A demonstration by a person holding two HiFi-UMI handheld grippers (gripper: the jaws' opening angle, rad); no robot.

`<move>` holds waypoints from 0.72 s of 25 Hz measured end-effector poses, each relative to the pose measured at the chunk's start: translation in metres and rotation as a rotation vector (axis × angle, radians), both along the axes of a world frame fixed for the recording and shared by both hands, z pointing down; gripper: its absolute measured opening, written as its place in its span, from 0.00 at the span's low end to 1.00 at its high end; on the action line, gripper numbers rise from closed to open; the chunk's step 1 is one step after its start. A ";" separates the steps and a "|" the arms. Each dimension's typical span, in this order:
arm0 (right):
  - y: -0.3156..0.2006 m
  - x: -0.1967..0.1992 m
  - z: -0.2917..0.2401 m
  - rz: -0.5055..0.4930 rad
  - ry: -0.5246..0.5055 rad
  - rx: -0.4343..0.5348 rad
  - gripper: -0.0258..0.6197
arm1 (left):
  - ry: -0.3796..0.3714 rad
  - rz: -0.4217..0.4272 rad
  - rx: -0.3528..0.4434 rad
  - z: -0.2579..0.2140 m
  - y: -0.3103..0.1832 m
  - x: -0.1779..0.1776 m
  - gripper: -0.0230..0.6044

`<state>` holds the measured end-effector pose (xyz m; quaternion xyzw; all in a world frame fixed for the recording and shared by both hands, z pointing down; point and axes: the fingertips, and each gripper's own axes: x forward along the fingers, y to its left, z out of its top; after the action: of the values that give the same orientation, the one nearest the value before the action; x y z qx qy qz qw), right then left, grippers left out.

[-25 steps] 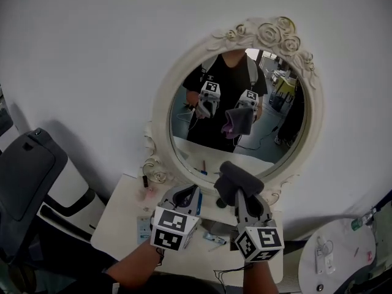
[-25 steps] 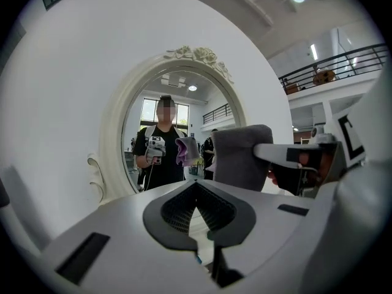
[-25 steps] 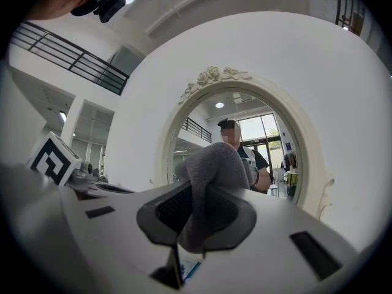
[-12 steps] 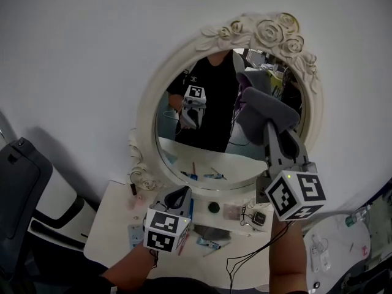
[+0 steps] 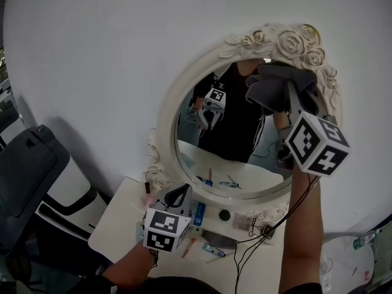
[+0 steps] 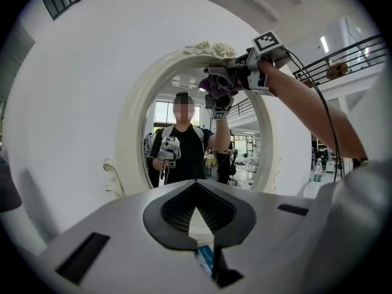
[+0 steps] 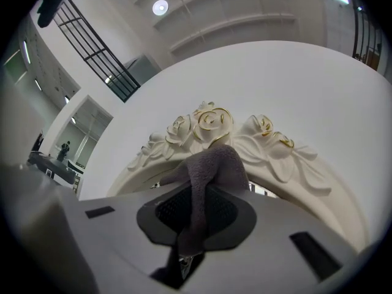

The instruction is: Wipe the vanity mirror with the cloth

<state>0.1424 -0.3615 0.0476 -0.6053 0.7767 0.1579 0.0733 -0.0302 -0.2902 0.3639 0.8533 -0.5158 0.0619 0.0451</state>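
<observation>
Right claw (image 5: 290, 97) grips the grey cloth (image 5: 268, 89) at the vanity mirror's (image 5: 233, 155) top edge. Left claw (image 5: 179, 194), closed and empty, hangs below the mirror.

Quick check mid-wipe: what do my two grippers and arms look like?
Both the left gripper and right gripper are grey, with dark ribbed lining inside their tongs and a white cube of black square markers at the back. A thin black cable trails from the right one. Forearms are bare.
</observation>
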 end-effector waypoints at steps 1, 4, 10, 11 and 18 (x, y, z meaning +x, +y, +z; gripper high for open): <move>-0.003 -0.001 -0.003 0.000 0.003 -0.001 0.11 | 0.001 -0.012 0.001 0.000 0.000 -0.003 0.04; -0.010 -0.006 -0.008 -0.001 0.004 -0.001 0.11 | -0.005 -0.036 -0.011 0.006 0.001 -0.010 0.04; -0.018 -0.030 -0.012 -0.051 0.033 -0.009 0.11 | -0.008 -0.061 -0.043 0.021 0.003 -0.018 0.04; -0.019 -0.036 -0.012 -0.059 0.041 -0.002 0.11 | 0.000 -0.070 -0.042 0.021 0.004 -0.021 0.04; -0.029 -0.085 -0.002 -0.134 0.101 0.003 0.11 | 0.060 -0.132 -0.032 0.019 0.005 -0.049 0.04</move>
<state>0.0577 -0.3901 0.0453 -0.5429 0.8181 0.1842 0.0456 -0.0787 -0.2854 0.3830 0.8181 -0.5682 0.0412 0.0780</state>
